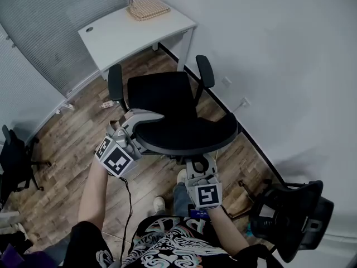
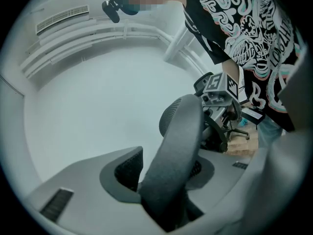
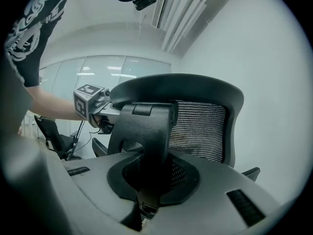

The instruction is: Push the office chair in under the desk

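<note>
My left tongs (image 1: pixel 133 123) and right tongs (image 1: pixel 201 162) clench the chair (image 1: pixel 167 99) back. Mid-push, I judge; next, roll it far-left under the counter (image 1: pixel 128 35).

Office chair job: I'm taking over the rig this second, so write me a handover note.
Left tool is clamped on the backrest's rim.
Right tool is clamped on the backrest's rear spine.
Office chair stands on the wood floor short of the desk, seat facing it, not under it.
Done: both grips.
Left: roll the chair forward until the seat sits under the desk, then release.
</note>
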Demonstrator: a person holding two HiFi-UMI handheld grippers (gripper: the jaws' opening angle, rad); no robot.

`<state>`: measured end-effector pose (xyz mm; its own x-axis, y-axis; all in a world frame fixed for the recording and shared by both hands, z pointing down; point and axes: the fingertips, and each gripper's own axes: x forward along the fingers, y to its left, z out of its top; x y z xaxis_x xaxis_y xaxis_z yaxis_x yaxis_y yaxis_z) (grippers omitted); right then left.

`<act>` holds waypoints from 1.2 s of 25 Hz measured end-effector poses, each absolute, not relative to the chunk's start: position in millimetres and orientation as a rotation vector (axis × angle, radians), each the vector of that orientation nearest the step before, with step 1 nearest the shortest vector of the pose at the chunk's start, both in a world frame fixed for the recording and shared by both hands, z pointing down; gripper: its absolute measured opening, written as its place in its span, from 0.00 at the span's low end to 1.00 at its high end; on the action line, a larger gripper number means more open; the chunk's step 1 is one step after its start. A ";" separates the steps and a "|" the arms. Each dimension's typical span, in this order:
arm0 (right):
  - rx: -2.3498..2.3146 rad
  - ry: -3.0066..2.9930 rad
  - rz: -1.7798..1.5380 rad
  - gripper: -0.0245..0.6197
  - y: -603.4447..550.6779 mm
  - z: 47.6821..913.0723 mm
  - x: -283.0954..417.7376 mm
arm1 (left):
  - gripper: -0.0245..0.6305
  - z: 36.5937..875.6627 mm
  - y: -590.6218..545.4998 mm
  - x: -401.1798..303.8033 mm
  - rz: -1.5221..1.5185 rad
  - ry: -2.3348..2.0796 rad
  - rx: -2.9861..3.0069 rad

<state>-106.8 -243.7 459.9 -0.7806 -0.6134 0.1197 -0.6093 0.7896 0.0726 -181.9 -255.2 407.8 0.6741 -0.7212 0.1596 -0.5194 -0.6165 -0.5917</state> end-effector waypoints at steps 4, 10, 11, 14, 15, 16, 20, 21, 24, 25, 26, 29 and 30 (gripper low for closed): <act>0.989 -2.851 -0.062 0.11 -257.9 460.0 -100.4 | 0.34 408.1 -266.5 -178.5 -0.519 0.961 -2.376; 0.981 -2.854 -0.093 0.11 -269.1 456.2 -104.8 | 0.34 405.6 -273.4 -183.5 -0.503 0.967 -2.369; 0.976 -2.857 -0.093 0.11 -270.6 455.7 -105.4 | 0.34 405.3 -274.6 -184.0 -0.502 0.968 -2.369; 0.968 -2.861 -0.093 0.11 -274.0 455.4 -102.7 | 0.33 405.3 -277.4 -181.9 -0.502 0.968 -2.373; 0.967 -2.862 -0.094 0.11 -275.1 455.1 -102.1 | 0.33 405.2 -278.6 -181.5 -0.501 0.968 -2.374; 0.964 -2.863 -0.096 0.11 -276.0 454.6 -102.0 | 0.33 405.0 -279.8 -181.6 -0.498 0.970 -2.374; 0.963 -2.868 -0.106 0.11 -280.7 452.8 -103.3 | 0.33 404.3 -284.7 -183.9 -0.489 0.979 -2.375; 0.970 -2.871 -0.108 0.11 -283.3 452.5 -102.7 | 0.33 404.2 -286.6 -184.0 -0.488 0.983 -2.374; 0.987 -2.873 -0.100 0.11 -294.6 451.9 -99.2 | 0.33 403.5 -293.5 -181.9 -0.488 0.992 -2.368; 0.985 -2.876 -0.097 0.11 -298.5 451.7 -97.8 | 0.33 403.3 -295.8 -180.5 -0.490 0.993 -2.366; 0.978 -2.881 -0.096 0.11 -302.1 451.5 -96.3 | 0.33 403.3 -297.8 -178.8 -0.493 0.994 -2.364; 0.955 -2.896 -0.102 0.11 -312.0 451.6 -90.5 | 0.31 404.2 -303.8 -172.9 -0.498 0.996 -2.360; 0.951 -2.901 -0.106 0.11 -315.1 451.2 -88.8 | 0.31 404.5 -306.0 -171.2 -0.499 0.997 -2.360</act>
